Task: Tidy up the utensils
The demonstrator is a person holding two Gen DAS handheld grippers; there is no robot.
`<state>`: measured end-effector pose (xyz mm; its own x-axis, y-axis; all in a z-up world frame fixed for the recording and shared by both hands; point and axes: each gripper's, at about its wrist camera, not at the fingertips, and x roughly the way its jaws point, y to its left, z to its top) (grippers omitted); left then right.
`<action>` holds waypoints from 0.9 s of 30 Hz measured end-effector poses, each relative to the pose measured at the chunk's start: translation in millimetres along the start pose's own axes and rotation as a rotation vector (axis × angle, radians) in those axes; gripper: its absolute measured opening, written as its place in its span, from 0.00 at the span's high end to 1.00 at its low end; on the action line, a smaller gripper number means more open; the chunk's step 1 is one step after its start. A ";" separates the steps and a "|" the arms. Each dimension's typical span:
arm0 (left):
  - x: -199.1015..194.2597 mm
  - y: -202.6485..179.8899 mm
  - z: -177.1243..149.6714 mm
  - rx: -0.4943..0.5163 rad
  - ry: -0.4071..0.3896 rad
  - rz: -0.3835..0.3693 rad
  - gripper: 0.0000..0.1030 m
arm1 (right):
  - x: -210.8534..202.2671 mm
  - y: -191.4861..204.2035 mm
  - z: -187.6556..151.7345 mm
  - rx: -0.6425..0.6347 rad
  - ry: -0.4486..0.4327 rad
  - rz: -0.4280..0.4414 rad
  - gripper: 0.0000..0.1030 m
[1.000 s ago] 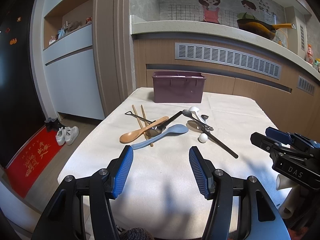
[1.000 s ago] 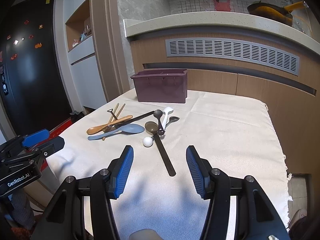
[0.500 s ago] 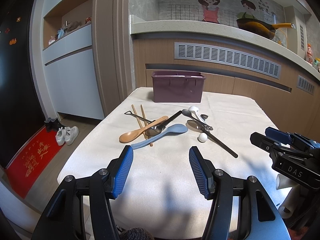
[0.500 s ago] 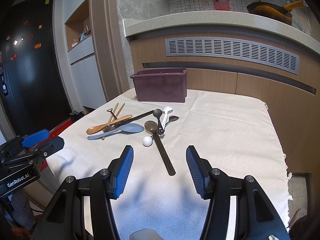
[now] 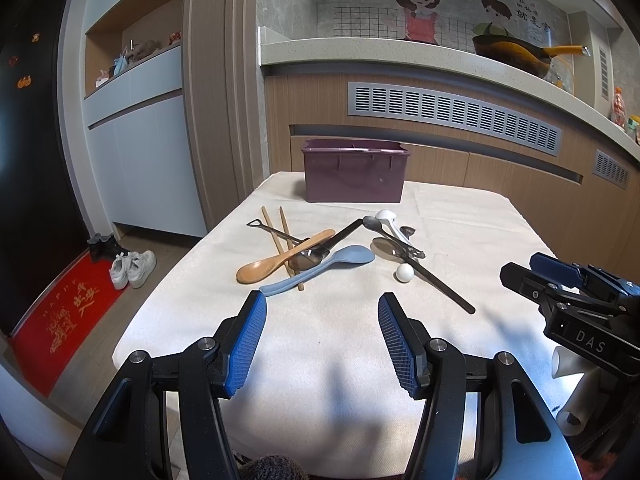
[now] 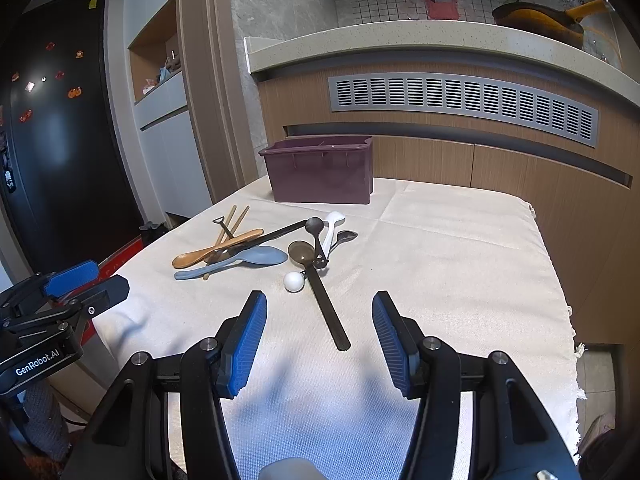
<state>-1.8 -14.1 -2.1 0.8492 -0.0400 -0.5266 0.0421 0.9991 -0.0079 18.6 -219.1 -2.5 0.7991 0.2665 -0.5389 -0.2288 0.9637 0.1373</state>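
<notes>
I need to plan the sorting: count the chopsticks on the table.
2: both chopsticks lie side by side at the left of the utensil pile, partly under the wooden spoon, before the purple bin. None appears hidden.

Woven matt tablecloth (image 5: 328, 344) (coarse-looking), glossy wooden spoon (image 5: 276, 261), plastic bin (image 5: 354, 178).

Both tongs share one build — glossy black angular frames with round silver screw heads at the pivots and ribbed blue pads lining the inner faces of the fingers. The left tongs (image 5: 322, 338) carry white "GenRobot.AI" lettering on the side of the housing; the right tongs (image 6: 319, 338) show "DAS" in white — plus a whitish tubular handle below.
</notes>
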 end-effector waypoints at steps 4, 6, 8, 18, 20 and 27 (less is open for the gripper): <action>6.5 0.0 1.7 0.005 0.022 -0.016 0.43 | -0.1 0.1 0.4 -0.001 -0.003 -0.002 0.49; 15.5 2.9 7.6 0.002 0.045 -0.035 0.43 | 0.4 -0.4 3.7 -0.013 -0.008 -0.006 0.49; 25.1 6.0 16.1 0.000 0.057 -0.046 0.43 | 2.9 -1.5 11.1 -0.034 -0.014 -0.004 0.49; 114.4 27.0 68.0 -0.047 0.184 -0.154 0.43 | 62.5 1.8 56.6 -0.186 0.075 0.021 0.54; 131.7 31.0 80.1 -0.025 0.181 -0.132 0.43 | 88.6 0.8 65.4 -0.205 0.127 0.043 0.59; 188.2 58.2 108.6 0.000 0.242 -0.139 0.43 | 192.6 -13.2 94.9 -0.146 0.297 0.045 0.61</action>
<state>217.7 34.8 -9.4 0.6851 -0.1715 -0.7080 0.1491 0.9843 -0.0941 228.3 -179.2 -29.3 0.5943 0.2722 -0.7567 -0.3545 0.9333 0.0573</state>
